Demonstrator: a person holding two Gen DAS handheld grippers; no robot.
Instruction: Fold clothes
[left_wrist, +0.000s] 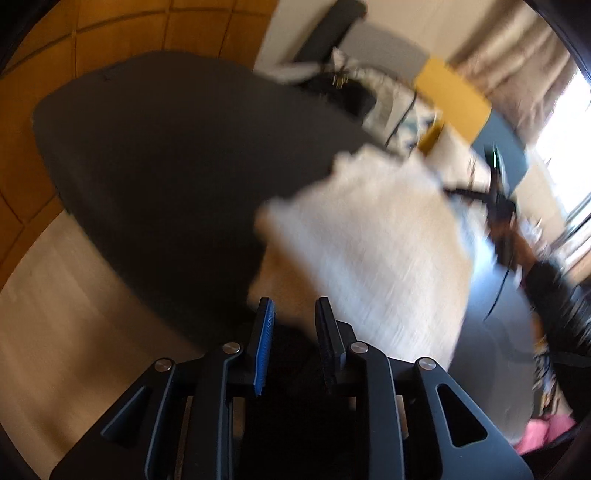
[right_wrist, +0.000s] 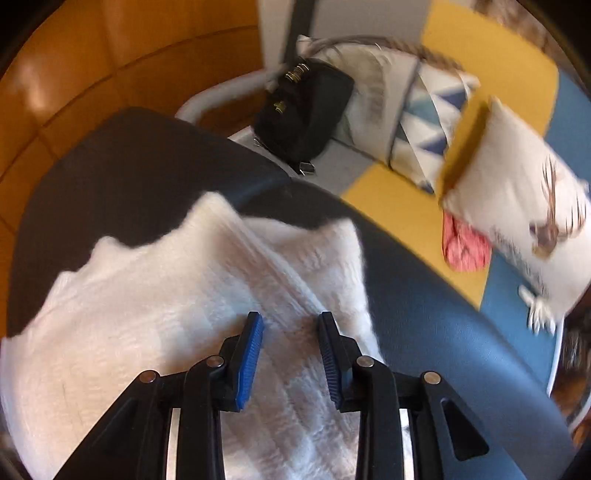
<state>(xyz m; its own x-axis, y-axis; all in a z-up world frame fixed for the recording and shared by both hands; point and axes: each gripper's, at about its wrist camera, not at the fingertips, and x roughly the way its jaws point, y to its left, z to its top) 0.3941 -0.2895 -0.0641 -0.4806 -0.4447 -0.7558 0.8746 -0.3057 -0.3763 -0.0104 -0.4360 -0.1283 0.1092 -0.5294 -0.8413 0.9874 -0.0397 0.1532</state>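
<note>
In the left wrist view, the left gripper hangs with its jaws spread and nothing between them, above the dark table, the white knitted garment lying just ahead to its right. In the right wrist view, the right gripper hovers over that garment spread on the table, jaws apart and holding nothing.

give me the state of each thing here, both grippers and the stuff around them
left gripper: open, nothing between the pads
right gripper: open, over the garment, not gripping it
white knit garment: lying rumpled on the dark table, partly folded over
dark table: partly covered by the garment
black bag: closed, resting on the sofa
deer cushion: leaning tilted
</note>
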